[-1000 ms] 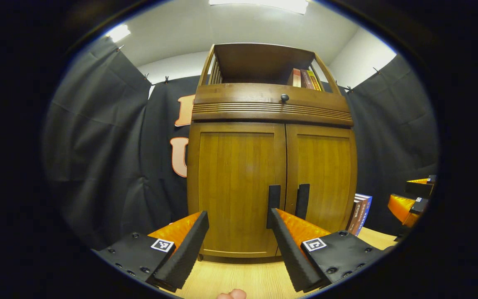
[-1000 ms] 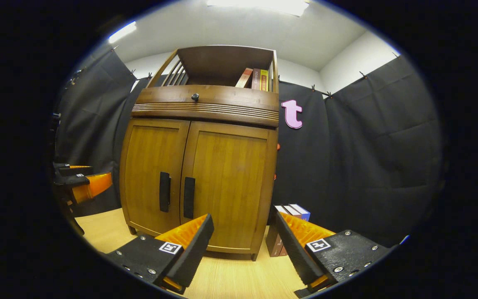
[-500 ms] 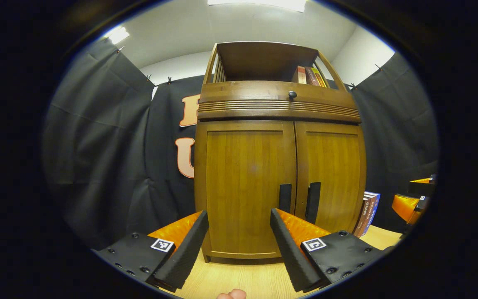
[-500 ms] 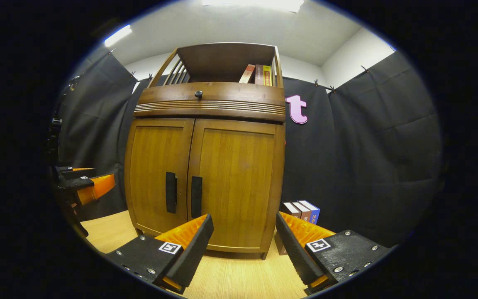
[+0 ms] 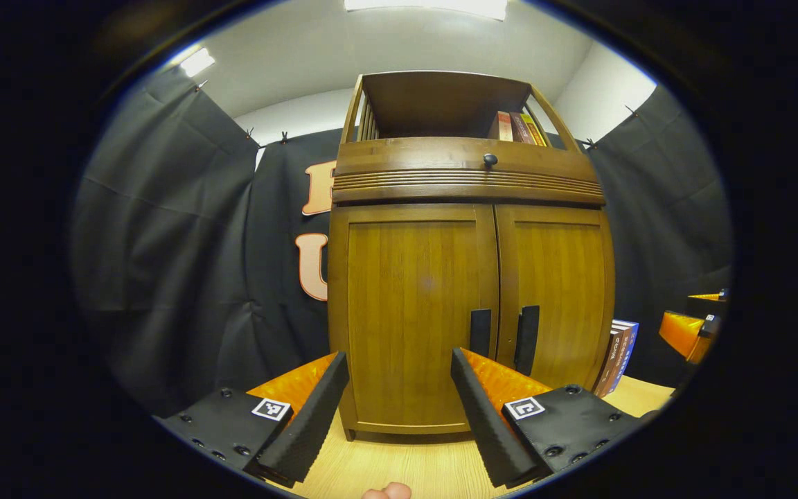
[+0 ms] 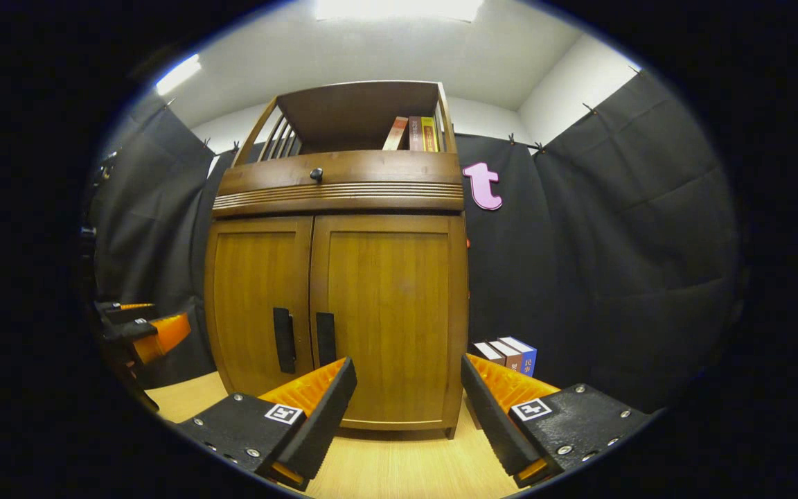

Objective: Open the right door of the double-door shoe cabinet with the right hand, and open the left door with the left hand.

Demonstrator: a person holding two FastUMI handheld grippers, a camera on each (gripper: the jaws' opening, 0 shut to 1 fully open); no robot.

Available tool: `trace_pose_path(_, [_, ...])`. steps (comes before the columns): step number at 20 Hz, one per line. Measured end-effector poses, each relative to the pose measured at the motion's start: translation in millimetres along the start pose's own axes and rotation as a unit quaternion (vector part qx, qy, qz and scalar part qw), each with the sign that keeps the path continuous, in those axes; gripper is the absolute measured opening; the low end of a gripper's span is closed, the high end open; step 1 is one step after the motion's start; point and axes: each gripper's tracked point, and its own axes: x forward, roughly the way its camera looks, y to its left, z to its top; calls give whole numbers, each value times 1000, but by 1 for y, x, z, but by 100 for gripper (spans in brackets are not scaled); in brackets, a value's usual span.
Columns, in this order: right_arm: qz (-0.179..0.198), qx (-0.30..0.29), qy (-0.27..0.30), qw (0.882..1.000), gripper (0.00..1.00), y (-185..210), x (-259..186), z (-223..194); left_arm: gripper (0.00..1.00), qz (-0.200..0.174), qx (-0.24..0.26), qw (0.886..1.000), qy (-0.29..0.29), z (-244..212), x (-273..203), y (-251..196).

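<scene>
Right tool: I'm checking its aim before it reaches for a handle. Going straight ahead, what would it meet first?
Probably the right door, on its flat panel; the open right tool points beside the right handle, not at it.

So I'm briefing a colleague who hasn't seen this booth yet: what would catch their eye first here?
The wooden shoe cabinet stands at the centre, both doors shut, with two dark handles side by side at the middle seam. A row of books leans in the open shelf on top, and more books stand on the floor at its right. The open left gripper and right gripper point at it from close by.
</scene>
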Motion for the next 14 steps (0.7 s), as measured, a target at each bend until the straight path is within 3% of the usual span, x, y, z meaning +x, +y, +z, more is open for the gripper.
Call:
trace_pose_path(2, [7, -9, -3, 1000, 94, 1, 3, 1, 99, 1, 1, 1000, 2, 0, 0, 0])
trace_pose_path(8, [3, -35, -25, 999, 94, 4, 23, 14, 97, 10, -3, 1000, 1, 3, -5, -2])
trace_pose_path(12, [39, -60, -46, 996, 94, 32, 59, 31, 96, 8, 4, 1000, 6, -2, -13, -3])
trace_pose_path(14, [55, -47, -24, 997, 93, 51, 79, 27, 95, 12, 11, 1000, 6, -3, -19, 0])
